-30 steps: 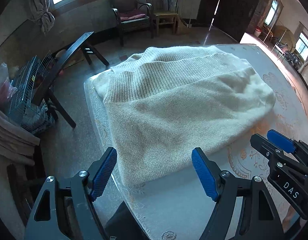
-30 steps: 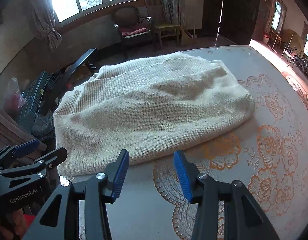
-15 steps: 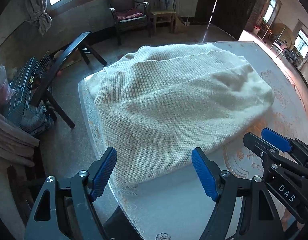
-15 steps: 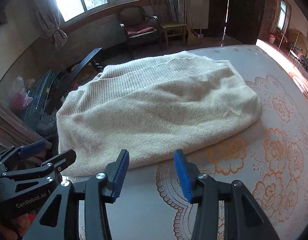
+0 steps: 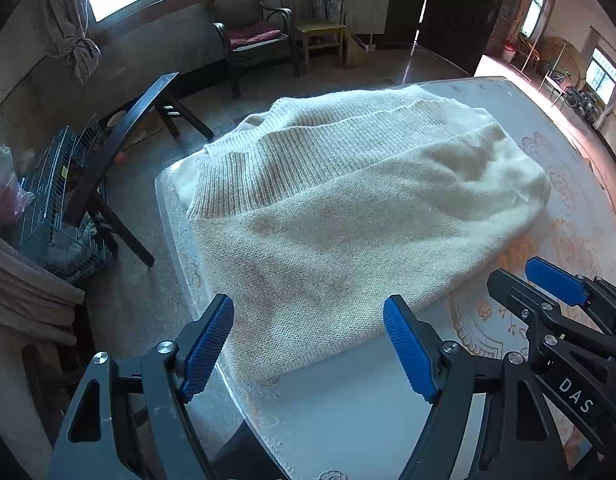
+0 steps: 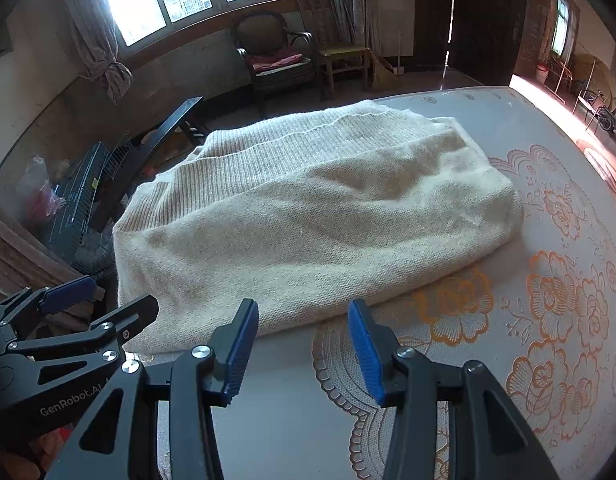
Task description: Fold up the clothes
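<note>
Sweater (image 5: pixel 348 216), cream knit, folded on the desk (image 5: pixel 348 408), its 9 o'clock end overhanging. Left claw (image 5: pixel 308 344) wide open, right claw (image 6: pixel 299 344) half-open, both empty. Risk: pinching one layer unfolds it.

Just ahead of both tools lies a cream knitted sweater (image 6: pixel 316 216), ribbed along its far band, with faint tan patches. Under it the tablecloth (image 6: pixel 548 280) is pale grey-white with orange flower outlines, strongest to the right of the right gripper (image 6: pixel 303 344). Both it and the left gripper (image 5: pixel 308 344) are black with ridged blue pads (image 5: pixel 205 354).
</note>
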